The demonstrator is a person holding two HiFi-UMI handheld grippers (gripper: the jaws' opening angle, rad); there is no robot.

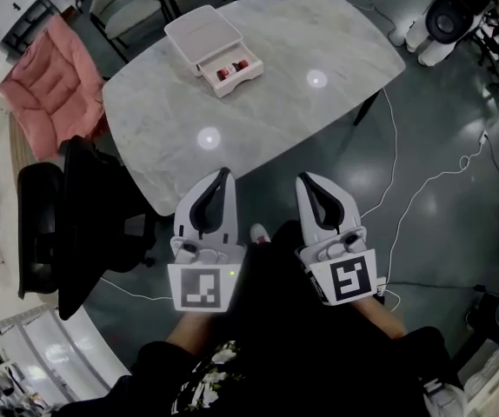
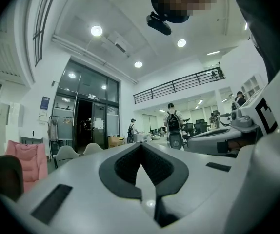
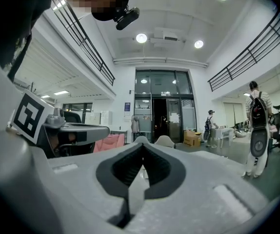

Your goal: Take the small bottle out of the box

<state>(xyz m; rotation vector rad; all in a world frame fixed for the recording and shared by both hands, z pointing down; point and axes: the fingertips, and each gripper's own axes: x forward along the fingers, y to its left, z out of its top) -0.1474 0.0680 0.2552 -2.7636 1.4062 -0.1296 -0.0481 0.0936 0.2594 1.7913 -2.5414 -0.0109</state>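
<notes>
In the head view a white box (image 1: 199,29) lies on the far part of the marble table (image 1: 319,42). Its drawer (image 1: 230,71) is pulled out toward me, with small red bottles (image 1: 224,74) lying inside. My left gripper (image 1: 225,175) and right gripper (image 1: 302,180) are side by side close to my body, at the table's near edge and well short of the box. Both are shut with nothing between the jaws. The left gripper view (image 2: 141,146) and the right gripper view (image 3: 143,147) show closed jaws against the hall beyond, with no box in sight.
A black office chair (image 1: 80,224) stands left of me, beside a pink padded chair (image 1: 48,85). Grey chairs (image 1: 128,3) stand behind the table. White cables (image 1: 423,189) trail on the floor at the right, near a white machine (image 1: 445,16). People stand far off in the hall (image 3: 254,126).
</notes>
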